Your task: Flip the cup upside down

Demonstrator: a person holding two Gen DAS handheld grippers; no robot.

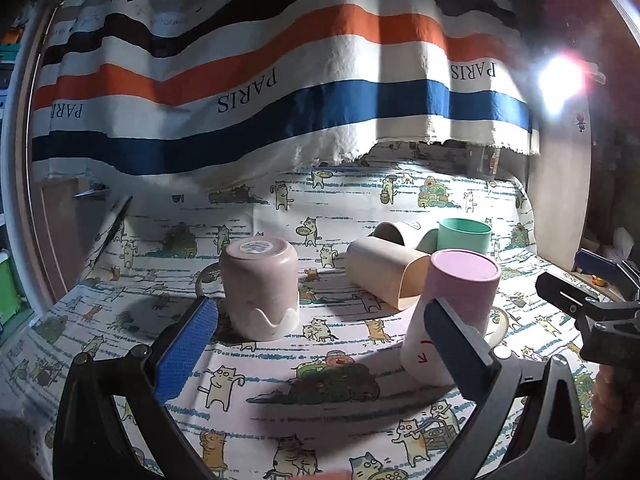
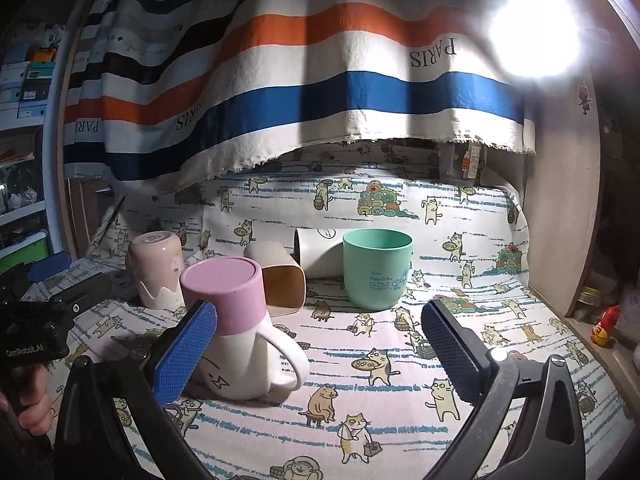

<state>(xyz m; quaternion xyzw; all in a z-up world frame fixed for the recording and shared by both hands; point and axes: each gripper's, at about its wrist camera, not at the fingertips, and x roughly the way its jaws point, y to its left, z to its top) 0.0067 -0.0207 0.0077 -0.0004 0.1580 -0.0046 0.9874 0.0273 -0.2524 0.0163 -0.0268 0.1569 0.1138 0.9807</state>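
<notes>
Right gripper (image 2: pixel 320 344) is held wide open, nothing gripped; left gripper (image 1: pixel 320 340) likewise. Green cup (image 2: pixel 377 268) stands upright at centre-far, w/ beige cup (image 2: pixel 282 280) on its left. Prob. light, stiff, smooth plastic; best taken mid-wall, since no handle is seen.

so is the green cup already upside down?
No. In the right wrist view the green cup stands upright on the cat-print cloth, its open mouth facing up.
</notes>
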